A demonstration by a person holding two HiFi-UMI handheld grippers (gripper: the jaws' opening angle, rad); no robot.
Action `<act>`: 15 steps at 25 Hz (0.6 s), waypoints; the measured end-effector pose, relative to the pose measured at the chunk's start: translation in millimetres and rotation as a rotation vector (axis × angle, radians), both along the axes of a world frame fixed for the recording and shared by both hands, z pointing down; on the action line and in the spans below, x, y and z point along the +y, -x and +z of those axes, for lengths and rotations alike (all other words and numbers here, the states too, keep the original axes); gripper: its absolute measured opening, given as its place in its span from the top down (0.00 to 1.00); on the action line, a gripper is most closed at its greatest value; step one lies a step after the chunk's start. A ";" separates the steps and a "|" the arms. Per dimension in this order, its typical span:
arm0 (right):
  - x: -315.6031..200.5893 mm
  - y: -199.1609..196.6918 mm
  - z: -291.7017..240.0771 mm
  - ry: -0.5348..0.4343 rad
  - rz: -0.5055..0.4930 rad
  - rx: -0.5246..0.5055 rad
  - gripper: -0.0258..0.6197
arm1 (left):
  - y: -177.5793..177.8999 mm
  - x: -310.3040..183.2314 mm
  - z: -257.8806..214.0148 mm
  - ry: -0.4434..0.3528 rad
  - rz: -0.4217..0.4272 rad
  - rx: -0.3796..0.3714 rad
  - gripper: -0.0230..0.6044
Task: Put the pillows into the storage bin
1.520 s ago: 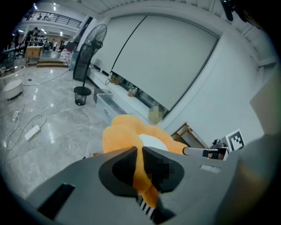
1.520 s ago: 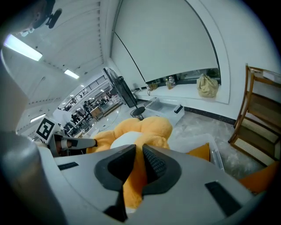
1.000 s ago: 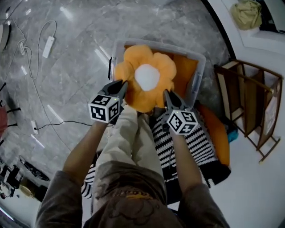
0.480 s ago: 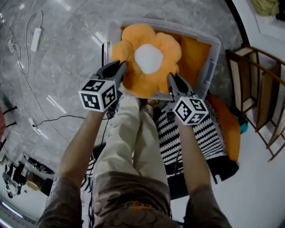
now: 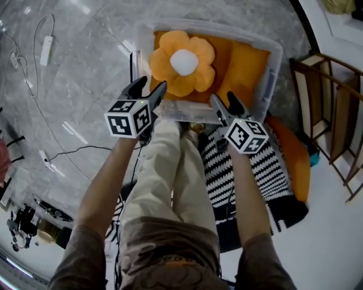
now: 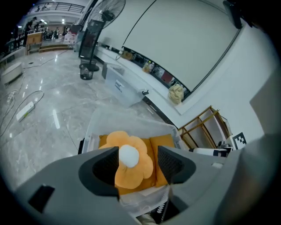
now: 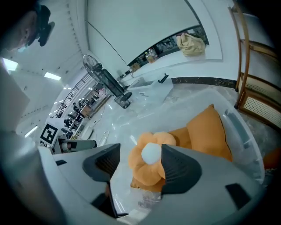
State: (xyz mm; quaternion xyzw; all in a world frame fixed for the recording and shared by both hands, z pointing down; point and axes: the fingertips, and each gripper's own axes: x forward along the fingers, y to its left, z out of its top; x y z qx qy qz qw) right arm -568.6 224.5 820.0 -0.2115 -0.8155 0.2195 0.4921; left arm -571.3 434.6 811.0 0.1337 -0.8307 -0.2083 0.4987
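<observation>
Pillow [image 5: 181, 62], plush flower, in clear bin [image 5: 274, 67]

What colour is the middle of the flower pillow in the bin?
White, ringed by orange petals; the flower pillow shows best in the head view.

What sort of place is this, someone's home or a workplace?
Probably a big open hall or workshop rather than a home: a wide polished stone floor, a tall standing fan, and a power strip lying out on it.

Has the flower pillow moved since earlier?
Yes. The flower pillow left the left gripper and right gripper, whose jaws have just been opening and hold nothing, and dropped past the near rim of the storage bin onto the orange cushion.
</observation>
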 end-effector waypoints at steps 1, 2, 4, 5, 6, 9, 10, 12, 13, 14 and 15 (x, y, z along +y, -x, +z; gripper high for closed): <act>0.8 -0.7 -2.9 0.009 0.000 -0.001 0.53 | -1.0 -2.9 -3.2 -0.005 0.005 0.000 0.55; 1.9 -1.7 -7.9 0.016 -0.004 -0.003 0.53 | -1.4 -5.4 -8.8 -0.008 0.010 -0.002 0.55; 3.9 -3.0 -26.4 0.028 -0.019 -0.016 0.55 | -1.0 -11.2 -28.7 -0.017 0.018 -0.014 0.55; 4.3 -3.1 -40.1 0.035 -0.028 -0.027 0.55 | -0.2 -15.0 -43.3 -0.024 0.023 -0.025 0.55; 4.2 -2.7 -56.4 0.042 -0.036 -0.039 0.55 | 1.0 -19.2 -60.4 -0.032 0.028 -0.037 0.55; 2.6 1.5 -115.9 0.062 -0.073 -0.068 0.57 | 8.9 -31.8 -122.4 -0.060 0.042 -0.078 0.55; 2.6 3.4 -139.5 0.073 -0.084 -0.078 0.57 | 12.0 -35.1 -146.1 -0.070 0.046 -0.091 0.54; 0.9 7.2 -191.0 0.099 -0.094 -0.103 0.57 | 16.8 -42.5 -198.1 -0.087 0.065 -0.123 0.54; -2.0 9.3 -217.3 0.109 -0.093 -0.120 0.57 | 18.7 -48.0 -226.2 -0.098 0.081 -0.144 0.54; -5.8 11.5 -243.7 0.116 -0.090 -0.139 0.58 | 20.2 -54.9 -255.5 -0.115 0.099 -0.168 0.54; -10.1 13.8 -271.0 0.121 -0.089 -0.161 0.60 | 21.2 -62.7 -285.8 -0.137 0.120 -0.194 0.53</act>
